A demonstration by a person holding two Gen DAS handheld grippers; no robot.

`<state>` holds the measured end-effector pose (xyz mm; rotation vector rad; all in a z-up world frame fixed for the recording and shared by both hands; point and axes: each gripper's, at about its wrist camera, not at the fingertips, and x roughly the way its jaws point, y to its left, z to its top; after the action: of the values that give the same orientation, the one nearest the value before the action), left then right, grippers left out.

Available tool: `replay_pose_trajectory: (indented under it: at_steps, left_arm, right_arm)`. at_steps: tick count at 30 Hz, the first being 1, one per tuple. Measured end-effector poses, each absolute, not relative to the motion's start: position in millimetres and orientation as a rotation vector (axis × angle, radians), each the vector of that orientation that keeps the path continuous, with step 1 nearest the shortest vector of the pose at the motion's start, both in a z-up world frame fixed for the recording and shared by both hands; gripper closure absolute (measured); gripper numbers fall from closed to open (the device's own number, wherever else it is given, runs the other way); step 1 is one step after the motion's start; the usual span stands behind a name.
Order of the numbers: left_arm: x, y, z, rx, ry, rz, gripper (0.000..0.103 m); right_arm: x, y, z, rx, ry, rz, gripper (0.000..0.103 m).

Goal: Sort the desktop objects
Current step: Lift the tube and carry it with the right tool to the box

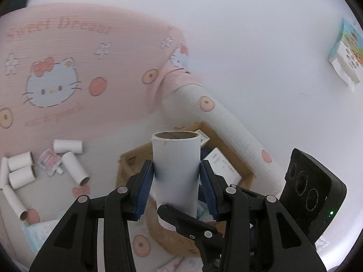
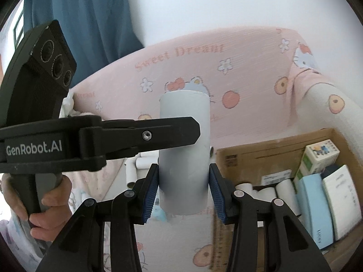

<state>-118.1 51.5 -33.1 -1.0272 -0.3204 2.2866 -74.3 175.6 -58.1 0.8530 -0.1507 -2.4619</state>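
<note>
One white cardboard tube (image 1: 175, 170) stands upright between the blue pads of my left gripper (image 1: 177, 188), which is shut on it above the cardboard box (image 1: 229, 154). My right gripper (image 2: 183, 188) is shut on the same white tube (image 2: 183, 149), and a black finger of the left gripper (image 2: 136, 136) crosses in front of it. Several loose white tubes (image 1: 68, 146) lie on the pink Hello Kitty sheet at the left.
The cardboard box (image 2: 272, 149) at the right holds white tubes (image 2: 283, 188), a light blue box (image 2: 313, 208), a white box (image 2: 340, 199) and a small carton (image 2: 317, 156). A padded bed rail (image 1: 226, 122) runs behind the box. A tissue pack (image 1: 347, 54) lies far right.
</note>
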Motion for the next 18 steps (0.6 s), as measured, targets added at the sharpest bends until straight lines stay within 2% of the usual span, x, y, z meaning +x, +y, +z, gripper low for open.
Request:
replay_pose_trajectory:
  at_steps: [18]
  left_arm:
    - [-172.4, 117.5, -53.0, -1.191, -0.322, 2.117, 0.057]
  right_arm:
    - [-125.9, 244.9, -58.8, 0.997, -0.210, -2.447, 0.061]
